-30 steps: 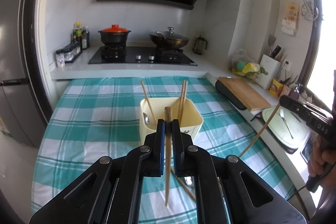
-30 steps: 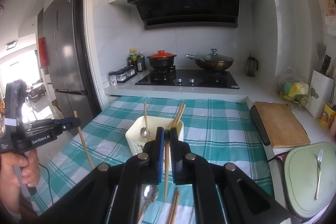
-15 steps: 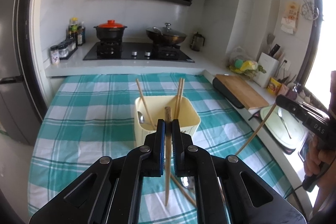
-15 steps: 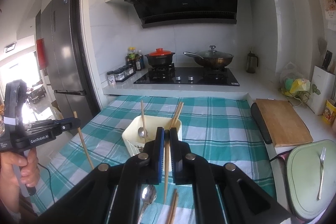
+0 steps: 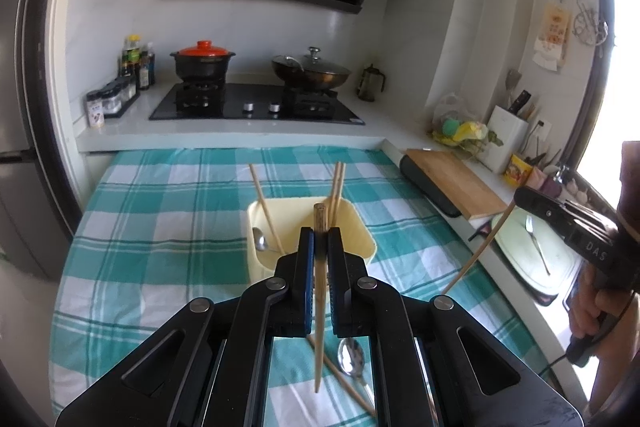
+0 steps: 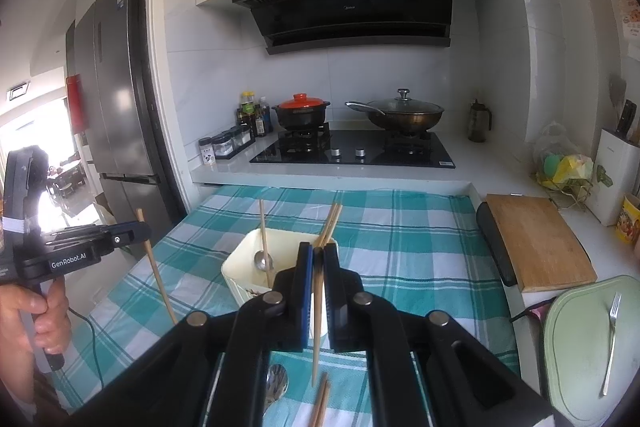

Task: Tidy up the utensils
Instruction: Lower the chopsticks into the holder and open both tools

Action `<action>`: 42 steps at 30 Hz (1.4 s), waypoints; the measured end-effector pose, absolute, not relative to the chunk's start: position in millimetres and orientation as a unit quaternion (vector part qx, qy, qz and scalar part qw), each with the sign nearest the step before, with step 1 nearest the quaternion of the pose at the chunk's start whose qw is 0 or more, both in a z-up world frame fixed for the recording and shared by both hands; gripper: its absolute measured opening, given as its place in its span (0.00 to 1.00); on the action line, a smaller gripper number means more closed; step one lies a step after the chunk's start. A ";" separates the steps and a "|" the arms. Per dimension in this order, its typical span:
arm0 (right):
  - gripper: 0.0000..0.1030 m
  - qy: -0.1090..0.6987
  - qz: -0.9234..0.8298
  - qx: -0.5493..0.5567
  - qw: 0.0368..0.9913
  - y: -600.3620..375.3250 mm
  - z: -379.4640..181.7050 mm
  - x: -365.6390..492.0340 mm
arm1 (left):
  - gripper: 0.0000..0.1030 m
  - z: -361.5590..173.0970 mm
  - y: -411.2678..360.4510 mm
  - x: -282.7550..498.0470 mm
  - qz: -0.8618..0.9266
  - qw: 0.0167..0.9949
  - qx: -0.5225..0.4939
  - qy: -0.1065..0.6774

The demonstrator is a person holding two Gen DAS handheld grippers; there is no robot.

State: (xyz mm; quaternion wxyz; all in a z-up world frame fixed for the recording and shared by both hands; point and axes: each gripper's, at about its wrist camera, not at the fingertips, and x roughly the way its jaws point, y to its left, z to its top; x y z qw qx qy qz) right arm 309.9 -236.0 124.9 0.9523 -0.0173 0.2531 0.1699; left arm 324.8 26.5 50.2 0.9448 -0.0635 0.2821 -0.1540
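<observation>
My left gripper (image 5: 319,237) is shut on a wooden chopstick (image 5: 319,311) that hangs upright, just short of the cream utensil holder (image 5: 360,227). The holder contains a spoon (image 5: 259,239) and leaning chopsticks (image 5: 337,187). My right gripper (image 6: 318,255) is shut on another upright chopstick (image 6: 317,323), in front of the same holder (image 6: 240,267). Each gripper shows in the other's view: the right gripper (image 5: 520,195) at the right edge, the left gripper (image 6: 138,230) at the left. On the checked cloth below lie a loose spoon (image 5: 351,359) and a chopstick (image 5: 346,385).
The teal checked cloth (image 5: 160,227) covers the table. A hob with a red-lidded pot (image 5: 203,61) and a wok (image 5: 312,71) lies behind. On the right are a wooden cutting board (image 6: 536,239) and a green board with a fork (image 6: 610,339). A fridge (image 6: 108,99) stands left.
Both grippers have shifted a little, each still shut on its chopstick. The holder now sits slightly further left in both views.
</observation>
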 end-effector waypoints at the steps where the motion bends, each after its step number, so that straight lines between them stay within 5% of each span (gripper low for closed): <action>1: 0.05 0.253 0.170 -0.017 0.952 -235.8 126.3 313.2 | 0.04 52.0 26.5 326.7 -0.155 0.945 -0.065 0.281; 18: 0.05 0.203 0.191 -0.037 0.960 -201.9 180.1 398.6 | 0.04 115.7 11.4 410.9 -0.143 0.965 -0.089 0.199; 35: 0.07 0.408 0.184 0.034 0.894 -194.3 59.7 542.8 | 0.06 -5.9 -14.7 530.9 -0.105 0.919 -0.084 0.371; 37: 0.07 0.414 0.174 0.040 0.892 -197.9 51.7 550.3 | 0.19 -10.5 -16.6 534.1 -0.102 0.917 -0.081 0.378; 39: 0.10 0.416 0.163 0.051 0.893 -204.0 49.4 551.5 | 0.43 -8.7 -13.1 528.5 -0.096 0.918 -0.082 0.377; 42: 0.35 0.408 0.153 0.068 0.897 -217.5 55.9 544.4 | 0.57 0.7 -5.4 509.4 -0.097 0.923 -0.075 0.365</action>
